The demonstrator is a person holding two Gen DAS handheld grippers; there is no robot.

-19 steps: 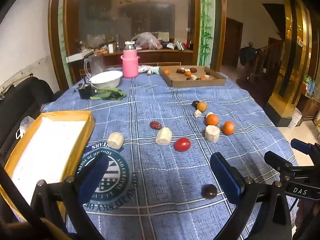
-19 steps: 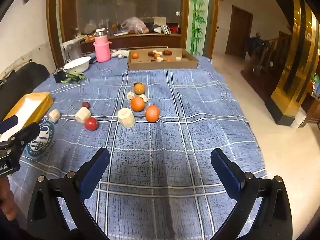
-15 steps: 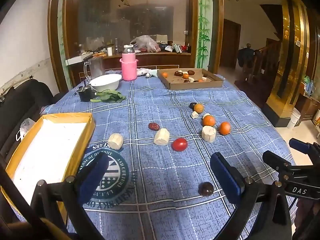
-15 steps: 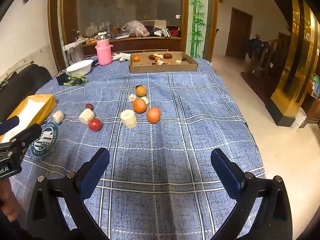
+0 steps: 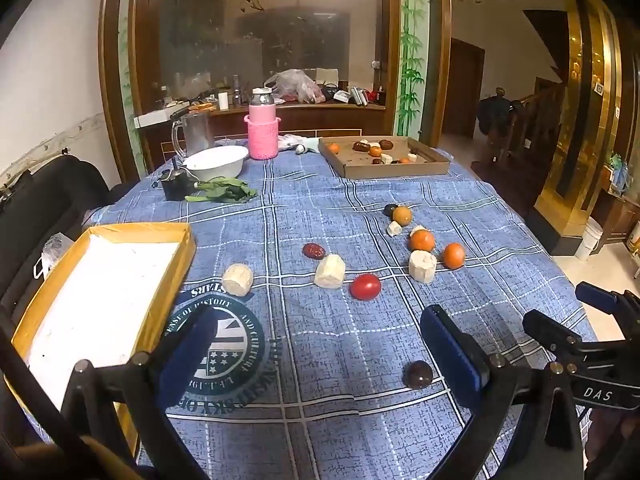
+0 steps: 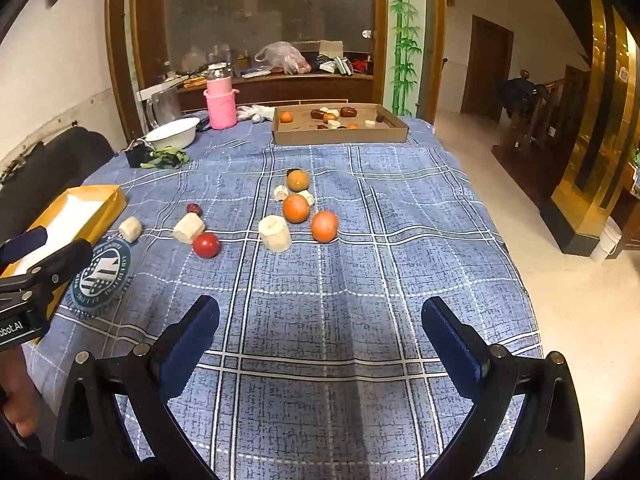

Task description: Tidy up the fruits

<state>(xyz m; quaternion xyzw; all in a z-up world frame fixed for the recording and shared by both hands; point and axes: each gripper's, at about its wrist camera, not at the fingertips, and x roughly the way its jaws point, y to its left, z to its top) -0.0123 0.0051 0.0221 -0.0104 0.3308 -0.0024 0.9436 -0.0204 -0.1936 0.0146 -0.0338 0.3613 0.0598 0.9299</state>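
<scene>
Loose fruit lies mid-table on the blue plaid cloth: a red tomato, oranges, pale cut chunks, a dark red date and a dark round fruit beside my left gripper's right finger. My left gripper is open and empty above the near table. My right gripper is open and empty over bare cloth; the fruit cluster lies ahead of it. An empty yellow-rimmed tray sits at the left. The right gripper also shows in the left wrist view.
A cardboard tray holding several fruits stands at the far side. A pink flask, a white bowl, green leaves and a glass jug stand far left. The table edge drops to the floor on the right.
Both grippers have tilted or drawn back slightly, so the fruit sits a little lower and farther in view. Nothing was grasped or moved on the table.
</scene>
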